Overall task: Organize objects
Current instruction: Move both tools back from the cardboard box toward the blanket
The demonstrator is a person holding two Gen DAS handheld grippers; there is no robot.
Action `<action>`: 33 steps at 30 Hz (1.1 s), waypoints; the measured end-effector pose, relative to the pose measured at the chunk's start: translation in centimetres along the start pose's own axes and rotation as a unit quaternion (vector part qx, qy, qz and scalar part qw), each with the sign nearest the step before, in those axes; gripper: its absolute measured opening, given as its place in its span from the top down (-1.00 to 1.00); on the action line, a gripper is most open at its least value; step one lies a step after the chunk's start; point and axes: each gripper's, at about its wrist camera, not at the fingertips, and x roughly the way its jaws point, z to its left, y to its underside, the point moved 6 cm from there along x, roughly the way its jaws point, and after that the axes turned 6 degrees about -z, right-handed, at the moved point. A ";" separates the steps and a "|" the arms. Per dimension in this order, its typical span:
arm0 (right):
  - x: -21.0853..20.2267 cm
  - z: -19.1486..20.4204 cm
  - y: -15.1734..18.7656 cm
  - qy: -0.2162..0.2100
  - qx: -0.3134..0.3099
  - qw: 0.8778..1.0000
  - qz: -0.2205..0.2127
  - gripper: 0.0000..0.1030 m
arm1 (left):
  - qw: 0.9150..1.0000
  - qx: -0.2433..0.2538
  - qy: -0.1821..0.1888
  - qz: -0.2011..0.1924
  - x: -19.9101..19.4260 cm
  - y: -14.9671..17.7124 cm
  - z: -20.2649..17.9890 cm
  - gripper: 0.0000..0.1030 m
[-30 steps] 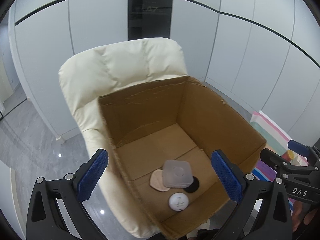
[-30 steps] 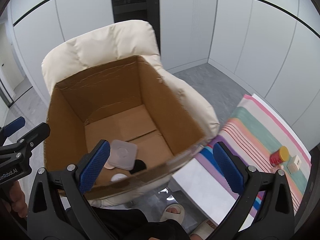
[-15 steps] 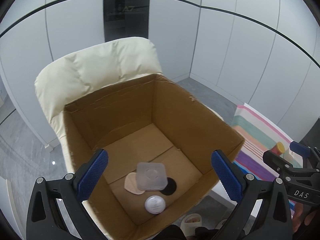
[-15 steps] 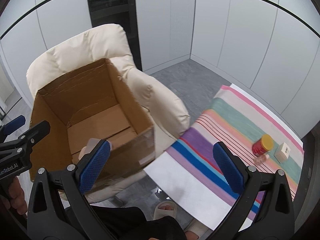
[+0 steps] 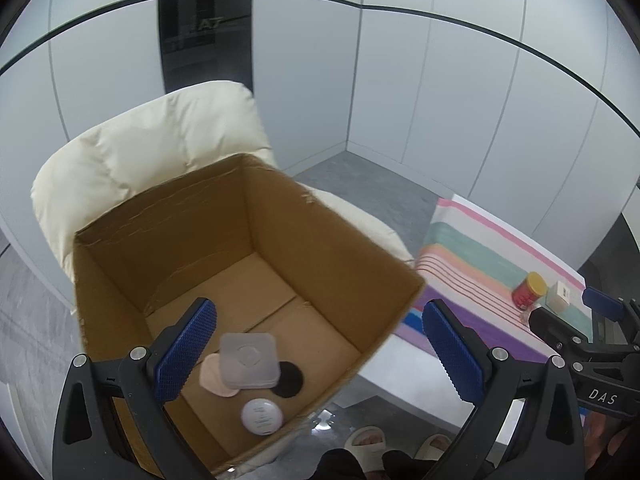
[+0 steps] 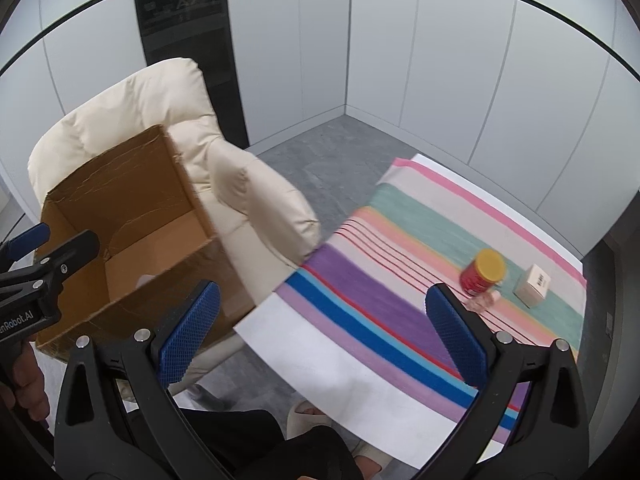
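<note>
An open cardboard box sits on a cream armchair. In it lie a clear square lidded container, a beige pad, a black disc and a white round tin. My left gripper is open and empty above the box's near side. My right gripper is open and empty above a striped cloth. On the cloth stand a red jar with a yellow lid, a small white box and a small pinkish item.
The striped cloth covers a low white table right of the armchair. Grey floor and white wall panels lie behind. The person's feet in slippers are below the table edge.
Both grippers have swung to the right. The box has slid left in both views, and the striped cloth with the jar and small box has come into view.
</note>
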 end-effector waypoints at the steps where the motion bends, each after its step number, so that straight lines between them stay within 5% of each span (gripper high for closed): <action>1: -0.1 -0.6 0.1 0.004 0.004 1.000 0.000 -1.00 | 1.000 0.003 0.004 0.001 0.1 0.0 -0.6 -1.00; 33: -5.1 -17.1 4.9 0.102 0.095 0.990 0.003 -1.00 | 0.989 0.104 0.109 0.008 0.9 0.7 -18.9 -1.00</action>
